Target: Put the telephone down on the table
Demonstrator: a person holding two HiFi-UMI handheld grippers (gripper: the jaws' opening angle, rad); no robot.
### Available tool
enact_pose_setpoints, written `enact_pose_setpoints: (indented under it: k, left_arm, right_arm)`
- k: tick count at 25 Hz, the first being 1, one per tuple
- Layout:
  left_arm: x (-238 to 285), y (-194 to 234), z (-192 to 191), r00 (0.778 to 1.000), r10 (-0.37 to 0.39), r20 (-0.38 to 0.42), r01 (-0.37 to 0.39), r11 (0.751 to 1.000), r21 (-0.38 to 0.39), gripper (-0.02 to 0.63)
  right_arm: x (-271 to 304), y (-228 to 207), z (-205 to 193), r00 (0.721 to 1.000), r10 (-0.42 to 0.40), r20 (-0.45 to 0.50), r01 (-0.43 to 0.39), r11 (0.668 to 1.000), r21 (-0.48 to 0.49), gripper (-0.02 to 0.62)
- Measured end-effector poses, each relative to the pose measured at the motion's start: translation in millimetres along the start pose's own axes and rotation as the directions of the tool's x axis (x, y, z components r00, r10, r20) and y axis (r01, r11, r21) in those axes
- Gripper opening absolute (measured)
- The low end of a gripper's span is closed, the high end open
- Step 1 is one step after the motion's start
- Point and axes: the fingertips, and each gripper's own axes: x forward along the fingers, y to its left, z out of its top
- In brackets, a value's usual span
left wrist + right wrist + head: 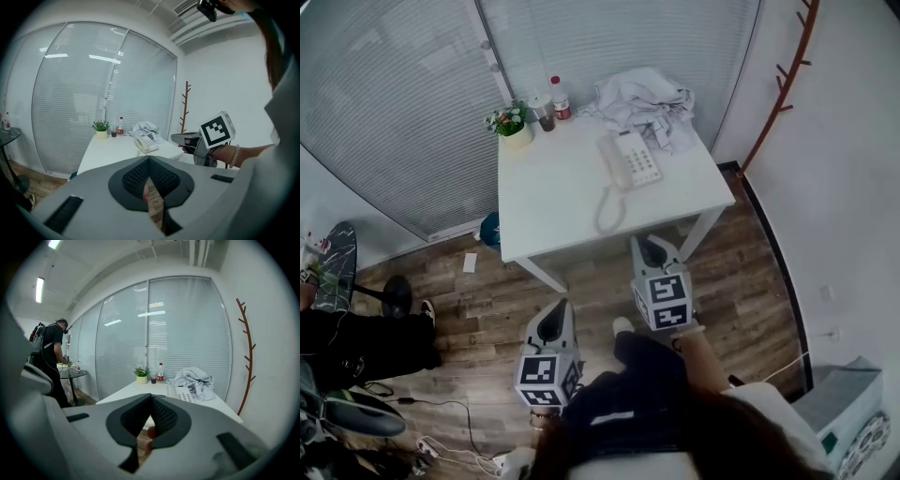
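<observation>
The white corded desk telephone (628, 159) lies flat on the white square table (551, 202), handset on its cradle, and its coiled cord (609, 211) loops toward the near edge. We hold both grippers well short of it, off the table and over the wooden floor. The left gripper (554, 322) is lower and further back. The right gripper (652, 249) is near the table's front edge. In each gripper view the two dark jaws meet at their tips with nothing between them, and the telephone sits far beyond them on the tabletop.

The head view shows what stands at the table's far side: a small plant in a pale yellow pot (512, 127), a glass of dark drink (544, 113), a red-capped bottle (560, 97) and a crumpled white cloth (642, 98). Only the right gripper view shows a person in dark clothes (50, 359) standing at a round glass table (71, 374). The left gripper view catches the right gripper's black-and-white marker cube (216, 130) and a brown branched coat stand (185, 108).

The bottle's red label is too small to read.
</observation>
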Motion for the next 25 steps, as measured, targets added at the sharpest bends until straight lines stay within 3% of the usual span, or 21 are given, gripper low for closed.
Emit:
enact_pose_setpoints:
  k: [13,25]
  left_arm:
    - [54,5,28,1.000,-0.010,0.001,0.010,0.999,0.040,0.006]
    - [95,13,36,0.999,0.034,-0.011,-0.034,0.999,0.018,0.007]
  right_arm:
    - [51,-27,12,1.000,0.030,0.003,-0.030,0.999,0.011,-0.002]
    - [88,-47,21,0.997,0.074,0.018,-0.074,0.997,0.005,-0.002]
